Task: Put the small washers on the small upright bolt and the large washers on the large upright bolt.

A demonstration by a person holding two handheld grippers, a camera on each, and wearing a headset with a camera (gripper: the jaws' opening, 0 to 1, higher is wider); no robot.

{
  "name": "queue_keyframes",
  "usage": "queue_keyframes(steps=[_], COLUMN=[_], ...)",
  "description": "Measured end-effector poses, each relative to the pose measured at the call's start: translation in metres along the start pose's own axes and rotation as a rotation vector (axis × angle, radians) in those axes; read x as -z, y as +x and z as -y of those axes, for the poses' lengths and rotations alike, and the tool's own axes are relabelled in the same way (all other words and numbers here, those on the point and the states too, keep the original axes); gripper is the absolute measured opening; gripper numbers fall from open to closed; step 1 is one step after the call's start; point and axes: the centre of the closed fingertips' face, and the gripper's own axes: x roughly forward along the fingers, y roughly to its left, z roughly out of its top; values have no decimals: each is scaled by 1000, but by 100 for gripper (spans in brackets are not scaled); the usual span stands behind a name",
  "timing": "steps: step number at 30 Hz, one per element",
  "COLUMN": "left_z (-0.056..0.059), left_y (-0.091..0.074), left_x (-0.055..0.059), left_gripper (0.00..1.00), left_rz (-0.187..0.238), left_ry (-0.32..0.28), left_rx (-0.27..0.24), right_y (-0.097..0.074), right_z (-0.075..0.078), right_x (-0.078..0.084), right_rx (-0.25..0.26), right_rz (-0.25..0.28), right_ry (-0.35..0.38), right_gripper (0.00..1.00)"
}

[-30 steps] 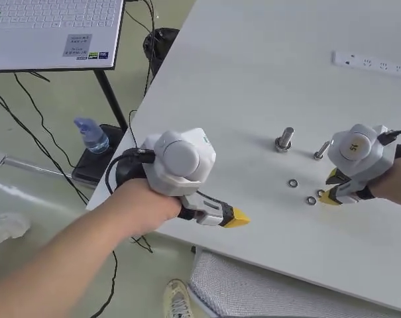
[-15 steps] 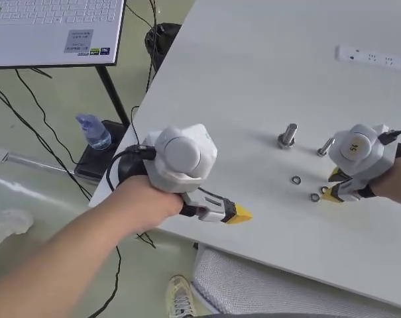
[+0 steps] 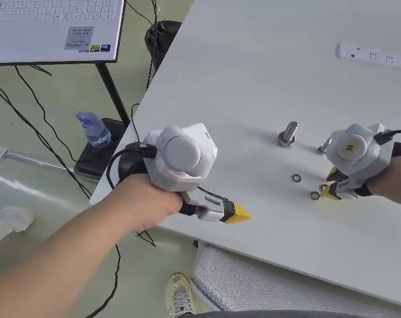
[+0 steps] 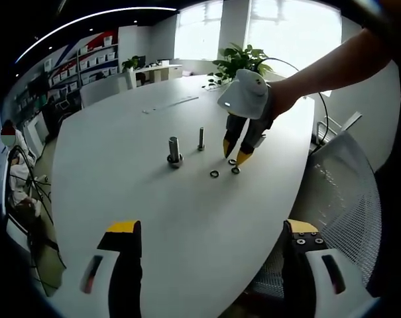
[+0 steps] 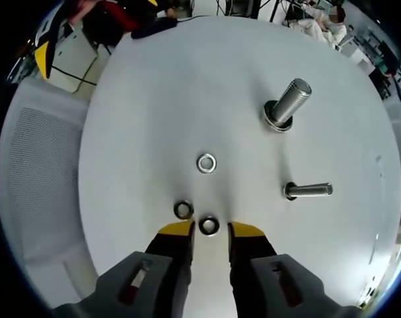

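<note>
The large bolt point(image 5: 286, 106) stands upright on the white table point(image 5: 160, 99), and the small bolt point(image 5: 307, 191) stands to its right. Three small washers lie flat nearby. One washer point(image 5: 209, 225) sits between the yellow tips of my right gripper point(image 5: 211, 230), which is open and low over the table. A second washer point(image 5: 183, 209) lies just left of it, and a third washer point(image 5: 206, 162) lies further on. In the head view the right gripper point(image 3: 329, 190) is beside the washers point(image 3: 314, 195). My left gripper point(image 4: 212, 226) is open and holds nothing, near the table's front edge point(image 3: 236, 213).
A white power strip point(image 3: 376, 58) lies at the far side of the table. A laptop point(image 3: 51, 30) on a stand, cables and a spray bottle point(image 3: 93, 129) are off the table's left edge. A mesh chair point(image 3: 253, 285) stands below the front edge.
The right gripper has shifted slightly by the washers, so that its tips now flank one. The left gripper has stayed where it was.
</note>
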Motion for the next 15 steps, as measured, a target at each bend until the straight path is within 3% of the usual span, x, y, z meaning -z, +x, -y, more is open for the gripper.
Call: queue_keyframes(steps=[15], left_z=[0], left_y=[-2], left_x=[2], left_gripper=[86], left_rz=[-4], left_ry=[-1], left_rx=[-5], right_y=[-1], right_z=[2], right_x=[2], right_rx=[-2], right_rz=[3], right_ry=[-8], right_gripper=[16])
